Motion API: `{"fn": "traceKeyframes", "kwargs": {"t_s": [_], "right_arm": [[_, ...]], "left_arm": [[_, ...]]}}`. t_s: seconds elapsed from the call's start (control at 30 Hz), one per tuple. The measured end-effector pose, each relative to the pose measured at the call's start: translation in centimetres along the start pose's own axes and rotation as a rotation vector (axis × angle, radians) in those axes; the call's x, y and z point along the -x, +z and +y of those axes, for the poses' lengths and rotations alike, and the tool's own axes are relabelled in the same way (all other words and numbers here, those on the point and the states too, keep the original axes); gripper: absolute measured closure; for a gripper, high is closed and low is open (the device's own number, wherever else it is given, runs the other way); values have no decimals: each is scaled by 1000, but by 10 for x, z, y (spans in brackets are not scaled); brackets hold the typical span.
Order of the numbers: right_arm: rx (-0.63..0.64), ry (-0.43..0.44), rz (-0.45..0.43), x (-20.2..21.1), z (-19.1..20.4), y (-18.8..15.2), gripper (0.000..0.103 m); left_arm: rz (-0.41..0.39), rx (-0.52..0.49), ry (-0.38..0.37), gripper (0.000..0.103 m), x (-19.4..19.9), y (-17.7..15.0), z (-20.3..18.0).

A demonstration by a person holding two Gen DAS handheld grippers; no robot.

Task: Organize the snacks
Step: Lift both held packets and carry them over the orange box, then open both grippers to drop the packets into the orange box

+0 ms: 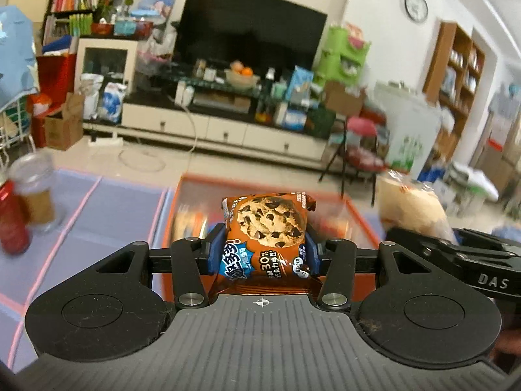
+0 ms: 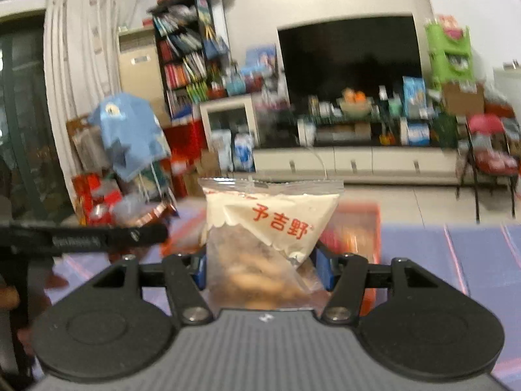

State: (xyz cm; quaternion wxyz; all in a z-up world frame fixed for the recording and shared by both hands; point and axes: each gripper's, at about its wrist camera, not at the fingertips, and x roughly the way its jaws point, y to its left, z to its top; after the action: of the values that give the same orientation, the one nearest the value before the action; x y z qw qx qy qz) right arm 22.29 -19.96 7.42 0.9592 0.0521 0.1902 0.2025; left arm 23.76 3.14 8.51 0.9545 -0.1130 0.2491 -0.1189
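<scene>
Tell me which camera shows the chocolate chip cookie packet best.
Left wrist view: the cookie packet sits sharp and centred, clamped in the left gripper. The right wrist view does not show it.

Item: cookie packet (image 1: 265, 228), brown wrapper, chocolate-chip picture, upright. My left gripper (image 1: 262, 252) has both blue pads pressed against its sides. Behind the packet: orange-rimmed tray (image 1: 358, 215), contents blurred. Right of the packet: my right gripper (image 1: 456, 257) with a pale bag (image 1: 410, 205). Far left of the packet: clear cup (image 1: 34, 192), red bottle (image 1: 11, 224).
</scene>
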Motion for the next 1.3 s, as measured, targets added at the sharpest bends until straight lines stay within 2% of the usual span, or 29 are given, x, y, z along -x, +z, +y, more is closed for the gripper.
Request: {"fn": "traceKeyframes", "kwargs": {"t_s": [0.1,0.17,0.37,0.5,0.53,0.6,0.67,0.73,0.9,1.1,1.3], "right_arm": [[-10,11,-42,-29,-10,18,43],[5,-10,-27,-49,-17,16,43],[-57,-36,99,-99,-41,-4,43],[-12,-41,142,-111,-35,-17,42],[-3,-43,143,-112,-33,-18,38],[7,-50,127,-108,-31,-17,32],[19,-55,100,-101,-29,-13,25],[25,-59,69,-93,-27,-9,12],[35,-65,42,-87,-24,-6,10],[17,-121,53,-77,-36,-11,9],[-34,-172,65,-48,-49,-26,9]], "left_arm": [[-23,13,-14,94,-29,28,0],[-28,-16,3,94,-45,34,2],[84,28,56,94,-99,18,28],[98,24,92,94,-108,12,38],[102,26,93,92,-109,11,40],[100,39,95,84,-108,8,43],[89,55,84,59,-103,10,43],[61,44,88,50,-96,14,39],[24,-16,95,43,-84,15,27],[12,-15,89,34,-74,15,20],[29,-20,55,28,-66,7,10]]}}
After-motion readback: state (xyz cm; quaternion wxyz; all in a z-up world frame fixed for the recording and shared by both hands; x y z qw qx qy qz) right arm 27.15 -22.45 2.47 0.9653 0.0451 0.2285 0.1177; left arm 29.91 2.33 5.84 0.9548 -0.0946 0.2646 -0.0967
